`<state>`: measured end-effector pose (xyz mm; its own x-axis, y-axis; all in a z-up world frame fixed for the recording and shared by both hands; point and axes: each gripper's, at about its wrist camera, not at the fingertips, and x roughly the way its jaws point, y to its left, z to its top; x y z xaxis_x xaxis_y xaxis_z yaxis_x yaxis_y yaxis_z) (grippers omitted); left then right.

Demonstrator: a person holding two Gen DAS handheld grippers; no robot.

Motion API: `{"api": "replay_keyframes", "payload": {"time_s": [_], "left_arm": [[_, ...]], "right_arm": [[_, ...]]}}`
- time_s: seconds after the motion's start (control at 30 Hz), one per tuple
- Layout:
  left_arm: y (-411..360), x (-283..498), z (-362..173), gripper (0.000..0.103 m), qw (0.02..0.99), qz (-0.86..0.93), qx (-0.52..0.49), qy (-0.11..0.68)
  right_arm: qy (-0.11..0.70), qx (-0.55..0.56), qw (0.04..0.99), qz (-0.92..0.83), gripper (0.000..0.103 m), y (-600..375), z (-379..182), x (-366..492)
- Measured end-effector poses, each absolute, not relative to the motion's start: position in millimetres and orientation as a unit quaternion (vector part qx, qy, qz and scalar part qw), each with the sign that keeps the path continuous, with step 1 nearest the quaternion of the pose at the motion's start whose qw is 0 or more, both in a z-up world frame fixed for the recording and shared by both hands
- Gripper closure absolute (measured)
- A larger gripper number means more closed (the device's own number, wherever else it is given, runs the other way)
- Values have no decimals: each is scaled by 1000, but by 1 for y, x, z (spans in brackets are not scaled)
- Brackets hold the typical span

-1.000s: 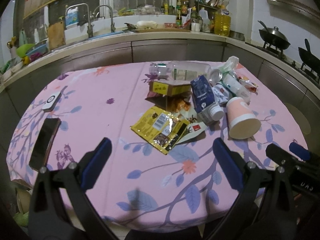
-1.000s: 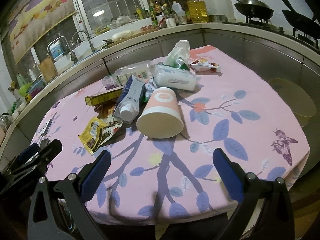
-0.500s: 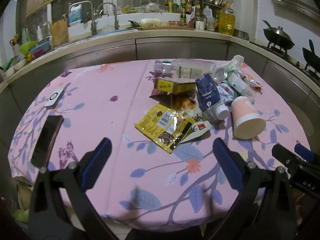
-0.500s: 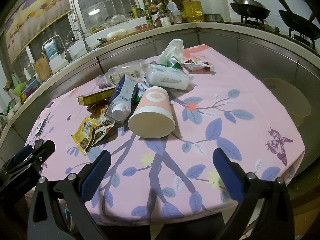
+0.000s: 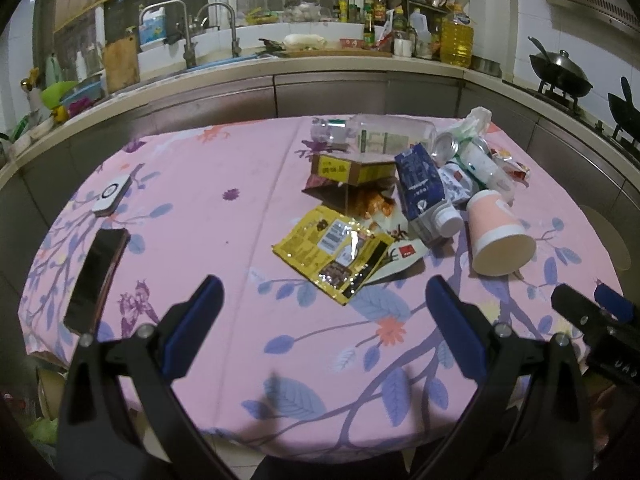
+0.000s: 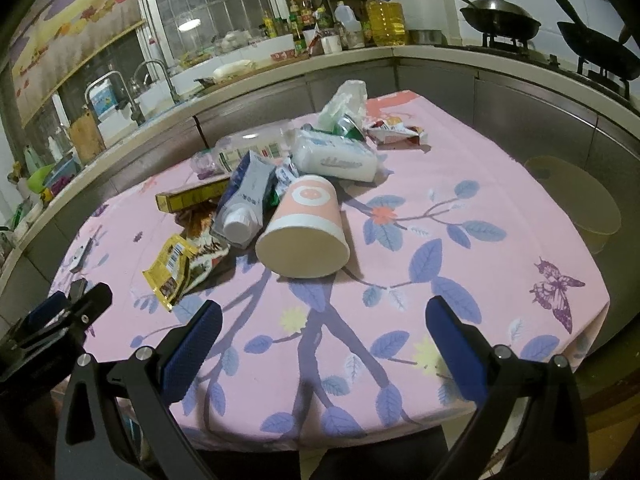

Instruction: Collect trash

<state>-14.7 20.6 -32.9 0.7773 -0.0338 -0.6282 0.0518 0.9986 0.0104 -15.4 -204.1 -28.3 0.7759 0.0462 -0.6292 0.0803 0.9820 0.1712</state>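
As before, fingers [image 5: 452,316] wide apart

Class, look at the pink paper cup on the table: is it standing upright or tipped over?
Tipped over. The pink paper cup lies on its side on the tablecloth, its open mouth facing the camera.

one cup [image 5: 498,233], one carton [image 5: 422,190], one clear bottle [image 5: 384,133], one yellow box [image 5: 352,169], one yellow wrapper [image 5: 334,254], one can [image 5: 447,146], one white pack [image 6: 336,159], one phone [image 5: 96,278], two grippers [image 5: 324,328] [image 6: 320,340].
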Motion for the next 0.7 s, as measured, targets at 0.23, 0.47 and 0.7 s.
{"api": "replay_keyframes", "payload": {"time_s": [0.23,0.47,0.7], "left_arm": [[23,6,-16,6,945,1,39,324],[50,32,1,6,949,17,33,313],[47,51,-12,6,939,47,74,331]], "right_arm": [[312,77,947,17,6,-201,-6,-9],[292,63,953,46,17,-193,12,3],[309,68,947,60,20,-183,5,12]]}}
